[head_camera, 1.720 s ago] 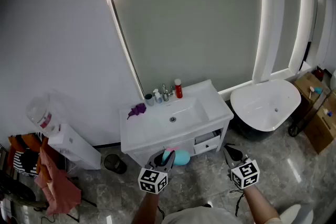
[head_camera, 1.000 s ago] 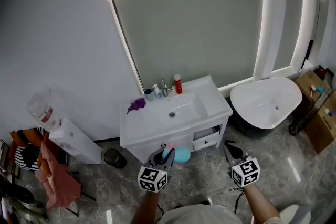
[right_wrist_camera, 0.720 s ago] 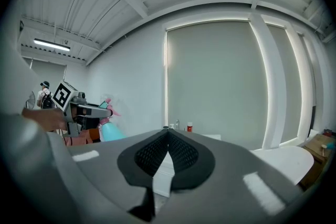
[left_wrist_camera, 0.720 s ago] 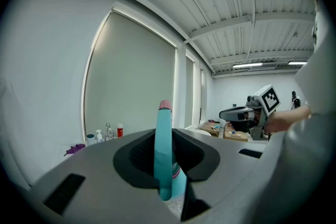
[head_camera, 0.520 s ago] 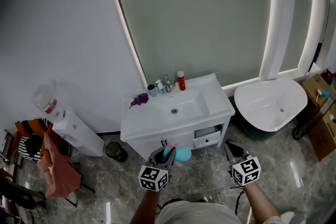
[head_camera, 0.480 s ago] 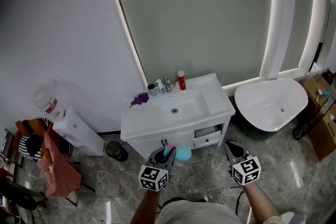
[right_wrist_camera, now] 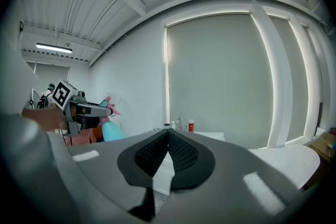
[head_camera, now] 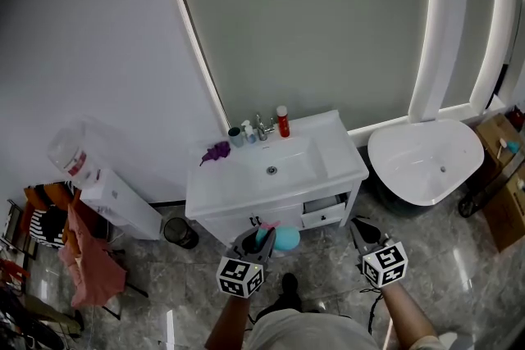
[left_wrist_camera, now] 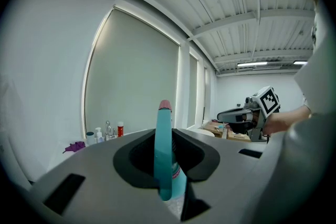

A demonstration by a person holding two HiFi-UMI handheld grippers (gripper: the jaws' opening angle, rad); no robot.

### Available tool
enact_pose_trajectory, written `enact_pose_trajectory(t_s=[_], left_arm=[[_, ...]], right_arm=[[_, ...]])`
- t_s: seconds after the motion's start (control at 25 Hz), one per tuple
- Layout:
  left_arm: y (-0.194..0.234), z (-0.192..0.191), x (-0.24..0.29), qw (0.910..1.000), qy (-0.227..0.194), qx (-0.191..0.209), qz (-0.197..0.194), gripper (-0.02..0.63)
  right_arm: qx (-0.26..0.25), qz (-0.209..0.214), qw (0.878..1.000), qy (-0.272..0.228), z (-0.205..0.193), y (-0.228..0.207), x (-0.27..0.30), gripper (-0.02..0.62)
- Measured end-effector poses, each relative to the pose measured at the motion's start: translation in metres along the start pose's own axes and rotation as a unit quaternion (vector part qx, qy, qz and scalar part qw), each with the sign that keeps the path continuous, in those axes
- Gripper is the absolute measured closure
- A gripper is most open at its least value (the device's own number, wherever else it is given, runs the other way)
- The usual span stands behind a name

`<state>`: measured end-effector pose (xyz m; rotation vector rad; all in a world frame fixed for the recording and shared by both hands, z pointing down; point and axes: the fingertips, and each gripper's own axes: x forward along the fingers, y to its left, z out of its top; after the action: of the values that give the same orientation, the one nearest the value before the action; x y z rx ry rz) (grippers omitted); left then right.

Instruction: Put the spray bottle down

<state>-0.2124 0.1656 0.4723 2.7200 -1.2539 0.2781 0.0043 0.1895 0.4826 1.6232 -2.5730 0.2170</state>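
Observation:
A teal spray bottle (head_camera: 284,242) with a pink trigger is held in my left gripper (head_camera: 255,241), low in the head view in front of the white vanity (head_camera: 332,162). In the left gripper view the spray bottle (left_wrist_camera: 163,165) stands upright between the jaws of the left gripper (left_wrist_camera: 166,132), which are shut on it, its pink tip above them. My right gripper (head_camera: 362,231) hovers to the right over the floor, shut and holding nothing. In the right gripper view the right gripper (right_wrist_camera: 168,132) has its jaws meeting at the tips, and the spray bottle (right_wrist_camera: 111,131) shows at the left.
The vanity top carries a faucet (head_camera: 262,127), a red bottle (head_camera: 282,121), small bottles and a purple cloth (head_camera: 216,151). A white bathtub (head_camera: 422,164) stands to the right, cardboard boxes (head_camera: 504,205) beyond it. A dark bin (head_camera: 180,233), a white cabinet (head_camera: 119,205) and hanging clothes (head_camera: 82,262) are at the left.
Both grippers keep their place in the head view and the left keeps its grip on the bottle. The room has shifted slightly, and a dark shoe now shows between my arms.

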Motion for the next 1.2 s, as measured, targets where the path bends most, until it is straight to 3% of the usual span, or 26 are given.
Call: enact_pose_trajectory(t_s=[1.2], left_arm=[[0.188, 0.022, 0.159, 0.9966, 0.008, -0.008, -0.082, 0.534]], right_arm=[[-0.002, -0.058, 0.997, 0.043, 0.028, -0.047, 0.214, 0.586]])
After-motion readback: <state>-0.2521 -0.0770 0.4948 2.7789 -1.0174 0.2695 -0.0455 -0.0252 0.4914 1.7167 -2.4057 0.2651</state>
